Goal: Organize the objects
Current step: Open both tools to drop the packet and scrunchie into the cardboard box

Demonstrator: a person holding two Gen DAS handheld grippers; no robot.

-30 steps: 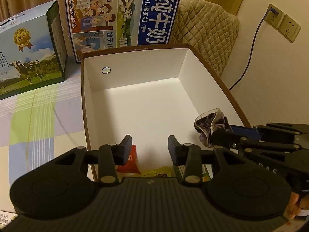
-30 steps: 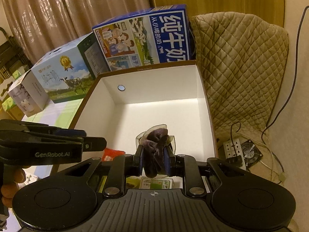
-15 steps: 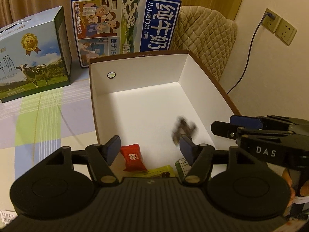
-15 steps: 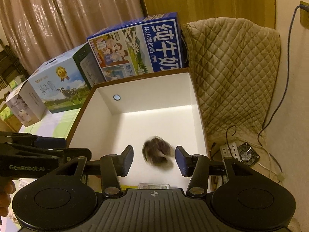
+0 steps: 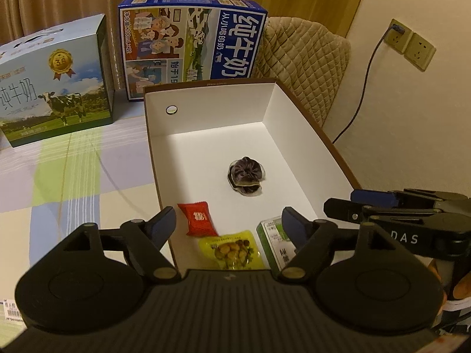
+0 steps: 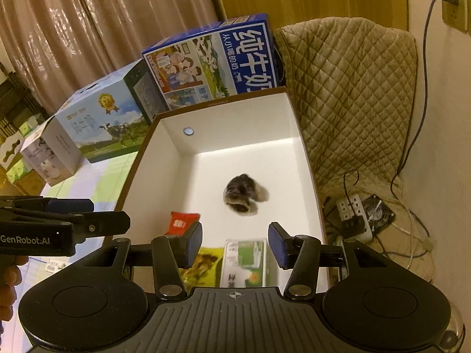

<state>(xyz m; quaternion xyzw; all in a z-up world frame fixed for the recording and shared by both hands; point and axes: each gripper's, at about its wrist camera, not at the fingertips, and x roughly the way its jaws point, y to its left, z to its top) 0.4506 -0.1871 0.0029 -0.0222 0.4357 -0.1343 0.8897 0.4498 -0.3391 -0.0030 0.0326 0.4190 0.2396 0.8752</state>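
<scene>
Both tongs stand apart and empty: the left gripper (image 5: 228, 223), its jaws just widening, and the right gripper (image 6: 235, 242), over the box's (image 5: 294, 108) near end. Beyond them the dark pouch (image 5: 245, 175) lies mid-floor; red packet (image 5: 197, 218), yellow packet (image 5: 231, 250) and green carton (image 5: 272, 241) lie nearer.

Green carton (image 5: 275, 242) partly behind left fingers (image 5: 294, 229); print unreadable.

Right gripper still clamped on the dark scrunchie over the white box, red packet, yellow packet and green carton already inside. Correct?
Not quite. The right gripper is open with nothing between its pads; the dark scrunchie lies on the floor of the white box, as the right wrist view shows. The red packet, yellow packet and green carton are inside.
</scene>
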